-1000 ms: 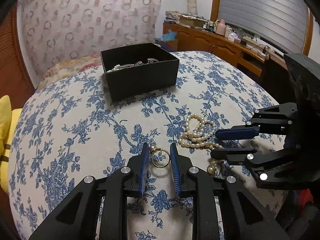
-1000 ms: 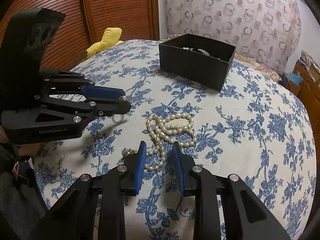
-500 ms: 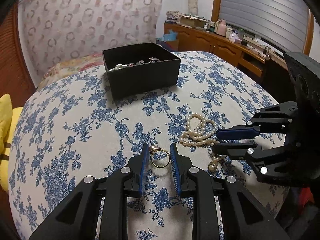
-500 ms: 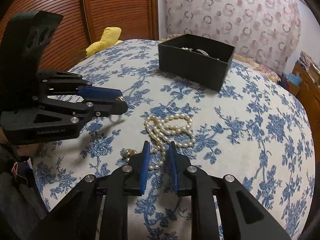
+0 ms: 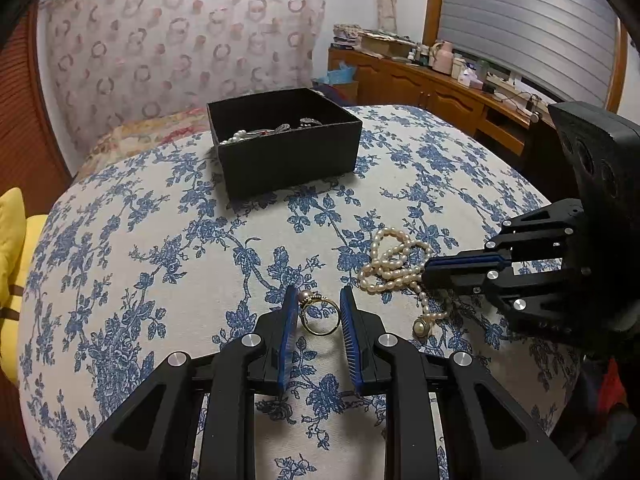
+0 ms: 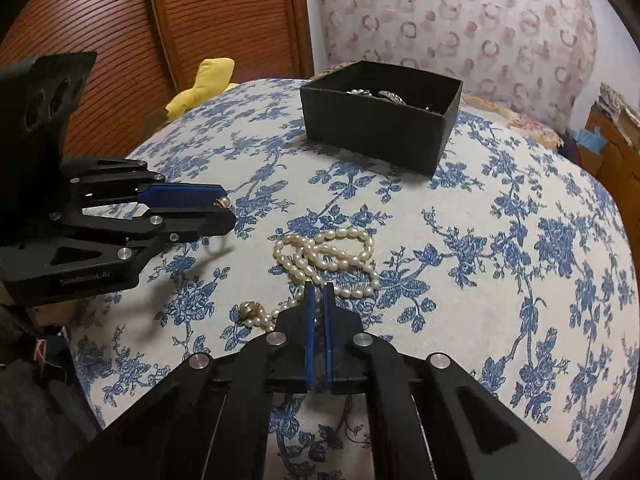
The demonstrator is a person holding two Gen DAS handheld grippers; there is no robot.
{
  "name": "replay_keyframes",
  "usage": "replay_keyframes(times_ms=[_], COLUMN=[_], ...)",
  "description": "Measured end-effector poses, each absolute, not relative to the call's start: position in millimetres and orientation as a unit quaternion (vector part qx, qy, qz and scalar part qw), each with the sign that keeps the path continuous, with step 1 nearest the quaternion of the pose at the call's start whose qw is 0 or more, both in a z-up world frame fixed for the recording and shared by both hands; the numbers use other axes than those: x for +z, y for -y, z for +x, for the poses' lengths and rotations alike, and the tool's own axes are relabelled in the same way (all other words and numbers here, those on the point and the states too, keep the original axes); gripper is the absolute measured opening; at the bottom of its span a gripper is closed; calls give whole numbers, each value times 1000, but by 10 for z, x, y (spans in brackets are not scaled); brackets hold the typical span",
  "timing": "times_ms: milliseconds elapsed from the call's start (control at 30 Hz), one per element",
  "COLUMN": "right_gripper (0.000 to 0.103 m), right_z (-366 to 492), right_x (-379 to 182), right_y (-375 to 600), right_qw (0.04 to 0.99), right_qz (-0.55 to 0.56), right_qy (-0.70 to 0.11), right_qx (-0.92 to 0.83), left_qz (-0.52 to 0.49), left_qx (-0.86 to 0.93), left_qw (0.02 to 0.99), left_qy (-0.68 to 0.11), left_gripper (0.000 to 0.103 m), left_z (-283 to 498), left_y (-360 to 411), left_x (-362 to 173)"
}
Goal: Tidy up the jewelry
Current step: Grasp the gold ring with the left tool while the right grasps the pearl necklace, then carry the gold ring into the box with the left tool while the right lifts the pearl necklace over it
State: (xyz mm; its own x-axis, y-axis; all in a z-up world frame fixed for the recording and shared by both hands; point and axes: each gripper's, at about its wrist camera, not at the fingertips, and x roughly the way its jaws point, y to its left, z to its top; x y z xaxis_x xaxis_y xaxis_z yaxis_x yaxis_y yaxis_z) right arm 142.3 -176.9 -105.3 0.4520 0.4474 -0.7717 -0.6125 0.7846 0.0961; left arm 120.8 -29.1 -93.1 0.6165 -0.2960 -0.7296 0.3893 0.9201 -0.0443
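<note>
My left gripper [image 5: 319, 308] is shut on a gold ring with a pearl [image 5: 319, 315] and holds it above the floral cloth; the ring's pearl shows at the left gripper's fingertips in the right wrist view [image 6: 225, 202]. A white pearl necklace [image 6: 328, 258] lies on the cloth, also seen in the left wrist view [image 5: 394, 266]. My right gripper [image 6: 319, 292] is shut on a strand of the necklace near its clasp [image 6: 250, 310]. A black open box [image 5: 286, 140] with several jewelry pieces stands farther back; it also shows in the right wrist view [image 6: 380, 118].
The blue floral cloth [image 5: 160, 248] covers a rounded table. A yellow cushion [image 6: 204, 84] lies past the left edge. Wooden louvred doors [image 6: 160, 20] and a patterned curtain [image 5: 180, 48] stand behind. A cluttered wooden sideboard [image 5: 440, 80] is at the right.
My right gripper's jaws have closed onto the pearl necklace strand. My left gripper keeps holding the ring and has hardly moved.
</note>
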Motion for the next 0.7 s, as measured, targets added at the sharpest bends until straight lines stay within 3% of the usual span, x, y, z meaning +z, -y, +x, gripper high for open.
replay_keyframes(times_ms=[500,700], right_gripper=[5,5], right_z=[1378,1326], right_x=[-1048,-731], right_y=[1601,1701], right_qw=[844,866], right_qz=[-173,-152], right_qy=[-406,-365], right_qx=[305,307], left_qz=[55,48], left_qx=[-190,-184], left_qw=[900,906], left_qy=[-389,-378], left_gripper=[20,20], left_z=[1206,1257], left_y=[277,232], left_x=[-882,-764])
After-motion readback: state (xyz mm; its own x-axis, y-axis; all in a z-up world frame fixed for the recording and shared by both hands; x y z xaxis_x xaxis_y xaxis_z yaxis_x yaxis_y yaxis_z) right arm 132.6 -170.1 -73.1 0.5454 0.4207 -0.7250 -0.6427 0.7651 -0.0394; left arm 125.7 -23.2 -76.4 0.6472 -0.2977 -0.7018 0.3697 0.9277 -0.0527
